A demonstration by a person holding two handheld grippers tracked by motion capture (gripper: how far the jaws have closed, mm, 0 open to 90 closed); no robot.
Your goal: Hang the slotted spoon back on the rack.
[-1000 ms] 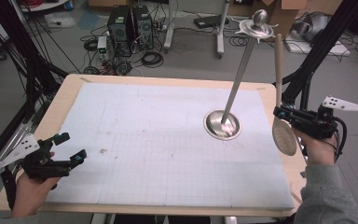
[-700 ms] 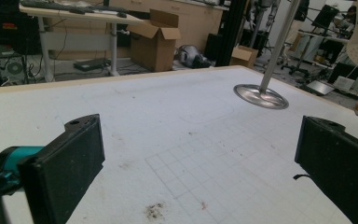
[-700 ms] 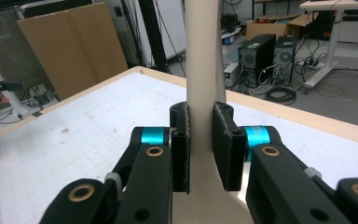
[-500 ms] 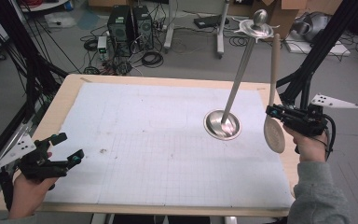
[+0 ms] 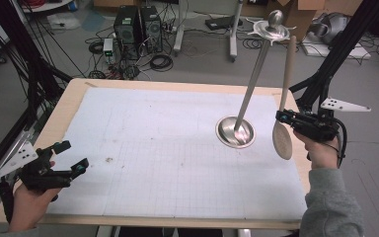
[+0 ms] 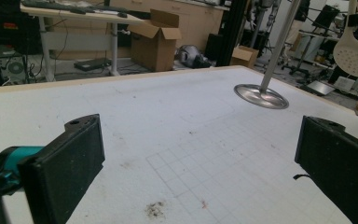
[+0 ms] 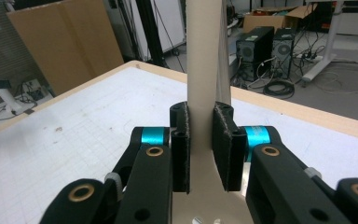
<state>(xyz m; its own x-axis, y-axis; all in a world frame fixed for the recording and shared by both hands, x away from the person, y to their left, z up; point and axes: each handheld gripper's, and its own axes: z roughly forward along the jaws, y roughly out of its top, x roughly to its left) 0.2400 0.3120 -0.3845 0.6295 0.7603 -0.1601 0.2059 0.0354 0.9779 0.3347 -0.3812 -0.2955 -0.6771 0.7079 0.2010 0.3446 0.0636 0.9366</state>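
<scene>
Right gripper view: right tongs clamp spoon neck; high view shows its bowl hanging over tabletop edge, nearer the stand than before. Left tongs released, idle.

Right gripper seen from behind, jaws clamped on the neck of a beige spoon. Handle rising straight up between the black pads and out past the top edge; wider part spreading below the jaws. Teal collars either side of the pads, brass-ringed pivots on the black links nearer the camera. Beneath and ahead, white gridded mat on a wood-edged table. Beyond the table to the right, two computer towers and coiled cables on the floor. Far left, brown board leaning upright.
</scene>
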